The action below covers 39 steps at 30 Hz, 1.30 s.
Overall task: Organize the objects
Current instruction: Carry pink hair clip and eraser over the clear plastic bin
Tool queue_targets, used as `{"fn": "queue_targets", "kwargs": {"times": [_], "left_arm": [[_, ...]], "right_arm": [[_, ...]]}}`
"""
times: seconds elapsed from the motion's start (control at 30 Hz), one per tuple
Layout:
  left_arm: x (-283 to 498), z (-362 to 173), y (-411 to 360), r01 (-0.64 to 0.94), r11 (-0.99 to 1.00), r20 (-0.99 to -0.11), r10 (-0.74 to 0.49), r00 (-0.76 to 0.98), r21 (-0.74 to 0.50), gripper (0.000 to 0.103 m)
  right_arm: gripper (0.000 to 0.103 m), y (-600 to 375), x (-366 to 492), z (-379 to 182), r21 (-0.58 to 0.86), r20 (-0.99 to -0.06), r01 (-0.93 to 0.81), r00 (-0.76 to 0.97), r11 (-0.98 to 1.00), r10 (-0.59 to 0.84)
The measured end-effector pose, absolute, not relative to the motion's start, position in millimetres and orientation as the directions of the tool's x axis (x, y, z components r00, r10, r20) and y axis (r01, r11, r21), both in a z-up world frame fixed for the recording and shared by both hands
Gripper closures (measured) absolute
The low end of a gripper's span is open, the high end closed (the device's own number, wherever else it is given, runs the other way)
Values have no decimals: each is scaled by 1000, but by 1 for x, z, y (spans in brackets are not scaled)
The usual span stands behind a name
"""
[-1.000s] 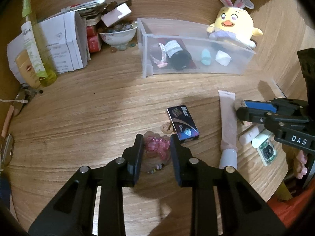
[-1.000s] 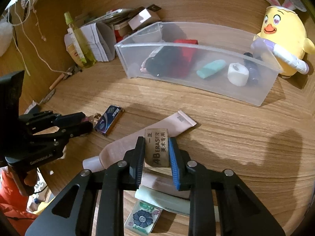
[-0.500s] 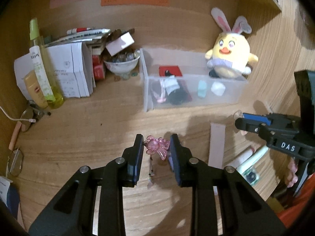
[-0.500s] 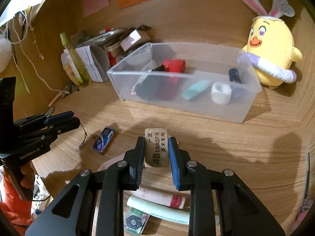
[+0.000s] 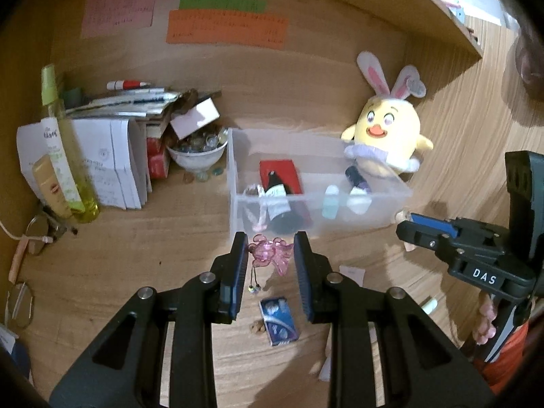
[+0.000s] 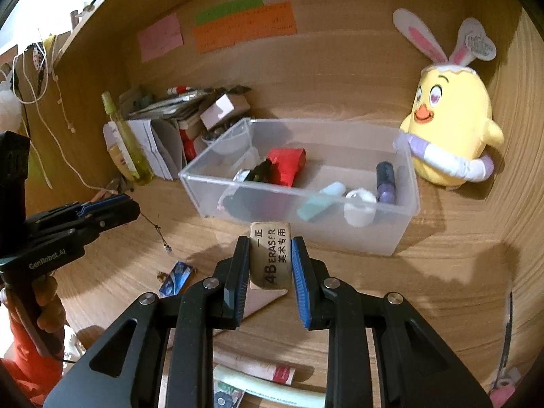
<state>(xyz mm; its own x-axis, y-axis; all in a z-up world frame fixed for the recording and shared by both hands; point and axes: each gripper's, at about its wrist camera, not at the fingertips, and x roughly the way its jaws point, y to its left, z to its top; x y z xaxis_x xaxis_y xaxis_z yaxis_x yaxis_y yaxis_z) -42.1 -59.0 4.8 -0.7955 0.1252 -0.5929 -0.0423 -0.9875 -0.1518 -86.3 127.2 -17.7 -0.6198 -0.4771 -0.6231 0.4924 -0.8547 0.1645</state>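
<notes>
step: carry to clear bin [image 5: 238,183] at 12 o'clock | left gripper [image 5: 270,255] pinching pink charm [image 5: 272,255]; right gripper [image 6: 270,255] clamping eraser [image 6: 270,255] | next: you clear the near wall, then release

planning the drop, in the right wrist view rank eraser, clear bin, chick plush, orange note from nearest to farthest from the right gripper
1. eraser, clamped in the right gripper
2. clear bin, just ahead on the desk
3. chick plush, behind the bin, right
4. orange note, up on the back wall

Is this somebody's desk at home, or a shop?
Probably a home study desk, not a shop: coloured paper notes stuck on the wooden back wall, pens and papers piled in the corner, and a chick plush toy beside a clear plastic bin.
</notes>
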Motion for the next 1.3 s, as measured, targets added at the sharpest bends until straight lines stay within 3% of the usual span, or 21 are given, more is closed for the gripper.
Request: {"fn": "queue_targets", "kwargs": {"times": [0.77, 1.3], "left_arm": [[-81, 55, -35, -91, -980, -477, 166, -863, -176, 76], [-121, 60, -21, -70, -987, -498, 135, -857, -148, 76]], "right_arm": [[81, 139, -118, 21, 143, -538, 474, -700, -869, -470], [81, 137, -154, 35, 101, -523, 460, -730, -882, -440]]}}
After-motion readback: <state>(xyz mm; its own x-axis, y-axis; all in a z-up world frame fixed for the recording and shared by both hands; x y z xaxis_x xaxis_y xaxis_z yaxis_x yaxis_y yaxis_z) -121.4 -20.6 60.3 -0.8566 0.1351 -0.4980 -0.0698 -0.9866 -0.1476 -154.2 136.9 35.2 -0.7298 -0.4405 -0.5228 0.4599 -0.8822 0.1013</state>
